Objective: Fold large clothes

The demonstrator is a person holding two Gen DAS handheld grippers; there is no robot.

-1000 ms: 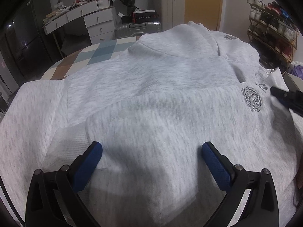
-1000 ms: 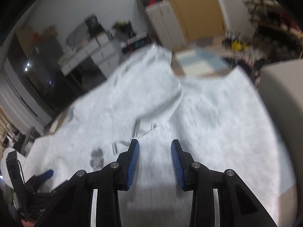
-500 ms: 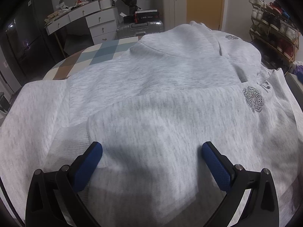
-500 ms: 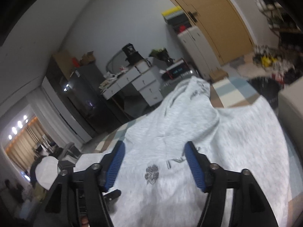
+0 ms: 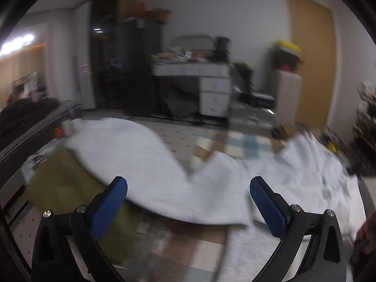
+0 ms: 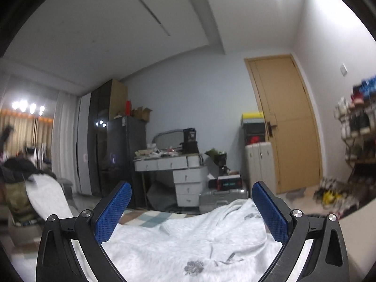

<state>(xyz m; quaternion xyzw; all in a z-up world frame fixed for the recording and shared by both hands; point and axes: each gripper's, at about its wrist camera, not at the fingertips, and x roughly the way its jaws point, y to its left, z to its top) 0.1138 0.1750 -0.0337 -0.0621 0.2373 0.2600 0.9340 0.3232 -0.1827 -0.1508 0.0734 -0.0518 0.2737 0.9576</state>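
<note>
Both grippers, left gripper (image 5: pixel 188 195) and right gripper (image 6: pixel 191 202), have fingers spread wide, holding nothing; the pale grey sweatshirt (image 6: pixel 188 242) lies spread across the checked worktop (image 5: pixel 244 141) beneath them.

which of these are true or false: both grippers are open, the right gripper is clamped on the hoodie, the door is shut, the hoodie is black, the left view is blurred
1. Both grippers are open: true. The left gripper and right gripper both have their fingers spread wide.
2. The right gripper is clamped on the hoodie: false. It holds nothing.
3. The door is shut: true.
4. The hoodie is black: false. It is light grey with a flower emblem.
5. The left wrist view is blurred: true.
</note>
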